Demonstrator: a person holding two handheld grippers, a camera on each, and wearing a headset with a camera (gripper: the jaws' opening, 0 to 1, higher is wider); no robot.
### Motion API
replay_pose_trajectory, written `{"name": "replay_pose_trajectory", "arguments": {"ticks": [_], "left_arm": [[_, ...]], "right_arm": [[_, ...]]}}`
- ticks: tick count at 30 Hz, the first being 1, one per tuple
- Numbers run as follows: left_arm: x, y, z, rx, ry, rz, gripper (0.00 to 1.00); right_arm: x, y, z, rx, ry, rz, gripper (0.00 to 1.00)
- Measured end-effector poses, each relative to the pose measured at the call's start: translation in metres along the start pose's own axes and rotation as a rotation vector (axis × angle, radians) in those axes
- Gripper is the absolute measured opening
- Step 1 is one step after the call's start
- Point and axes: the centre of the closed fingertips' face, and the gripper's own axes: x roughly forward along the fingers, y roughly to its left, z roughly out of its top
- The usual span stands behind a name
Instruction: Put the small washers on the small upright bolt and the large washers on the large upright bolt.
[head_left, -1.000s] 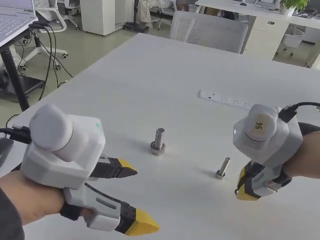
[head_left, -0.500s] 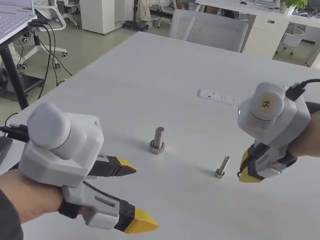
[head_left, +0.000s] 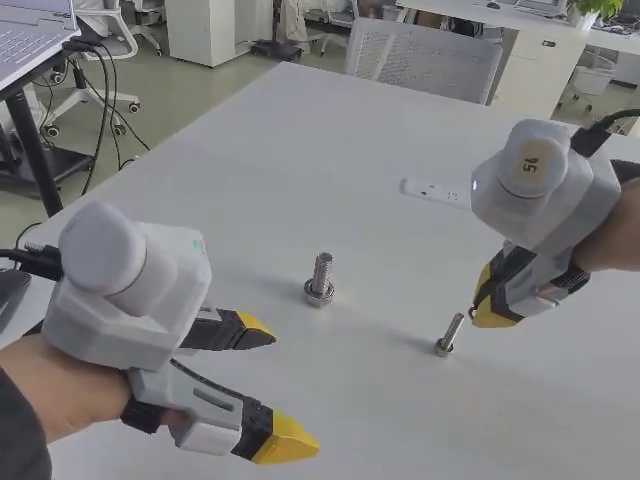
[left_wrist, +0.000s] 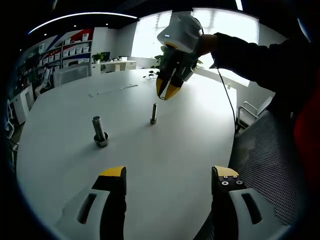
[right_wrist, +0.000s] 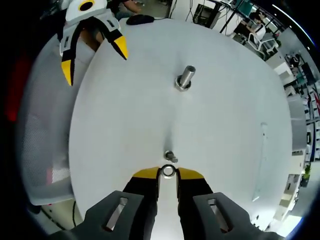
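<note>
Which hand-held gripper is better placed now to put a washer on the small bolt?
Right. The right hand-held gripper is shut on a small washer, close to the small bolt. The left hand-held gripper is open, holds nothing and is farther away.

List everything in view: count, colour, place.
table: 1, white, under the parts
large bolt: 1, silver, upright mid-table
small bolt: 1, silver, right of large bolt
small washer: 1, silver, in right tool, close to small bolt
power strip: 1, white, far side of table
chair: 1, grey mesh, behind table
laptop: 1, silver, side desk at left
left tool: 1, yellow-tipped, open, near edge
right tool: 1, yellow-tipped, shut on small washer
</note>
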Motion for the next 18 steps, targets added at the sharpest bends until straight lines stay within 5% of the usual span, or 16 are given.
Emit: {"name": "replay_pose_trajectory", "arguments": {"ticks": [18], "left_arm": [[-0.002, 0.003, -0.001, -0.007, 0.001, 0.006, 0.69]], "right_arm": [[0.012, -0.007, 0.008, -0.031, 0.012, 0.009, 0.14]]}}
